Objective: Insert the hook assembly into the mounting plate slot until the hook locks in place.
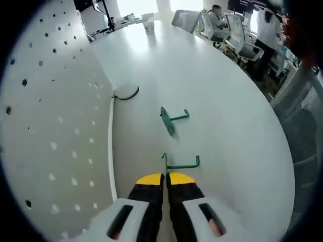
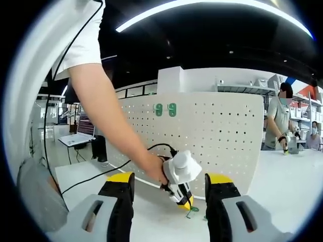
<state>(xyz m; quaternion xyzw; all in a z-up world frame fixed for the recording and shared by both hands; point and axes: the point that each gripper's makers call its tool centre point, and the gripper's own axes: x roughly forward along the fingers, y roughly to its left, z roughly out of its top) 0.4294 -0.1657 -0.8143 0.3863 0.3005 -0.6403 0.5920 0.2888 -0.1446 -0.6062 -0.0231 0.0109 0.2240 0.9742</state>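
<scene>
My left gripper (image 1: 165, 177) is shut on the flat plate of a green hook (image 1: 177, 164), whose arm sticks out to the right just above the white table (image 1: 217, 96). A second green hook (image 1: 169, 120) lies loose on the table a little farther ahead. The white pegboard (image 1: 50, 126) stands along the left. In the right gripper view, my right gripper (image 2: 169, 179) is open and holds nothing. Beyond it a person's hand holds the left gripper (image 2: 186, 203) over the green hook (image 2: 192, 212), in front of the pegboard (image 2: 217, 136). Two green hook plates (image 2: 165, 109) sit in the pegboard's top row.
A white round pad with a black cable (image 1: 126, 91) lies at the pegboard's foot. Office chairs (image 1: 242, 35) and people stand past the table's far edge. A laptop (image 2: 78, 138) sits at the left and a person (image 2: 280, 121) stands at the right of the pegboard.
</scene>
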